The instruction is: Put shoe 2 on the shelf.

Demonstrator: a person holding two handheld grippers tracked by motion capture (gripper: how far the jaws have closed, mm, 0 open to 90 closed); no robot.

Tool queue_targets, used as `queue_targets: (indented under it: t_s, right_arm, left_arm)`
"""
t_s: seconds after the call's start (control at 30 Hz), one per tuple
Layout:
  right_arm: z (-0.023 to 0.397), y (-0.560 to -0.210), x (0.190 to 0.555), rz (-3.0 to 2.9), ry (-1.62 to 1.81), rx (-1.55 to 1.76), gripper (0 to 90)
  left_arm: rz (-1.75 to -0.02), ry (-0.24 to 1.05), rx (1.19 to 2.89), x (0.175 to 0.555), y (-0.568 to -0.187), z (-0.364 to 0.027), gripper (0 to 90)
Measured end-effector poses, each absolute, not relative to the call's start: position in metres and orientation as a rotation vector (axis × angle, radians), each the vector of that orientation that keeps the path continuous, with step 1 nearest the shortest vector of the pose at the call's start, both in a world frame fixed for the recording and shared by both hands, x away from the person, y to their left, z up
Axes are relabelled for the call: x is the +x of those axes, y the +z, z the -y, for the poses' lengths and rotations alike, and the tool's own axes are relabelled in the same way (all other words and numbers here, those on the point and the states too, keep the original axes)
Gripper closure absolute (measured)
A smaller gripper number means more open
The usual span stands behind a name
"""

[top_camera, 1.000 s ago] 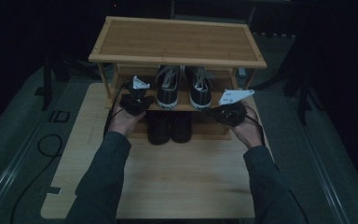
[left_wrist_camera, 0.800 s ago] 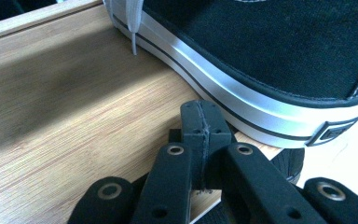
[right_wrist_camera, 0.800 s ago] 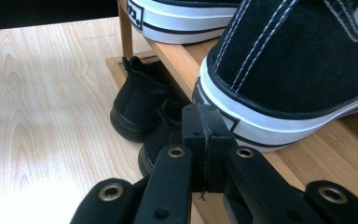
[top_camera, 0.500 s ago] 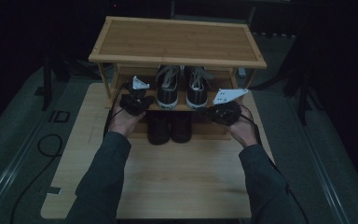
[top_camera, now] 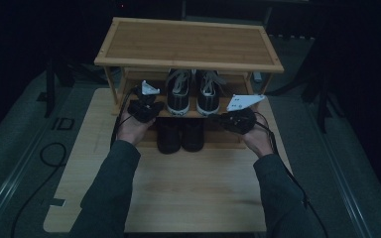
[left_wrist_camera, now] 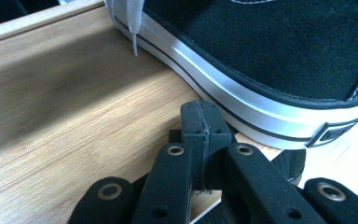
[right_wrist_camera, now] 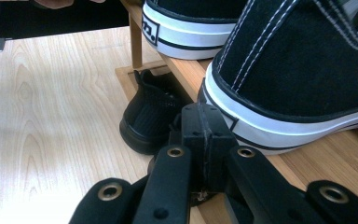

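Two black-and-white sneakers [top_camera: 192, 93] sit heels-out on the rack's middle shelf [top_camera: 228, 105], directly between the empty, fully closed left gripper [top_camera: 146, 101] and right gripper [top_camera: 235, 116], each flanking one shoe.

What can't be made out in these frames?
- High view: the toes of the sneakers sit under the rack's top shelf.
- Left gripper view: the sneaker is cut off by the top and right edges.
- Right gripper view: the shut right gripper hides part of the black shoe.
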State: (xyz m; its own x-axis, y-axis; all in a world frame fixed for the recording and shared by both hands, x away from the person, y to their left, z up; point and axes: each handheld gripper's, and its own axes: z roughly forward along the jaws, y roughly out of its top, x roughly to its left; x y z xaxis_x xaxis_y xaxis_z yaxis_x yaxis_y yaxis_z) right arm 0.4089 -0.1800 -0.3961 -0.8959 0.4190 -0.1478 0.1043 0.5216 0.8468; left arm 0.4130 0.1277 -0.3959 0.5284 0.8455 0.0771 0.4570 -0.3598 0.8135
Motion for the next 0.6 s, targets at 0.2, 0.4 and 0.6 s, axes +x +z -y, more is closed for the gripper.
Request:
queue_targets:
  t_s: [0.2, 0.4, 0.6]
  right_arm:
    - [0.188, -0.396, 0.405, -2.434, 1.314, 0.426, 88.8]
    - [0.201, -0.404, 0.404, -2.435, 1.311, 0.463, 88.8]
    - [0.209, -0.406, 0.404, -2.431, 1.301, 0.487, 88.8]
  left_arm:
    - [-1.039, 0.641, 2.005, 0.413, -0.395, -0.124, 90.0]
    - [-1.043, 0.659, 2.02, 0.412, -0.395, -0.122, 90.0]
    - [-1.043, 0.67, 2.029, 0.412, -0.394, -0.12, 90.0]
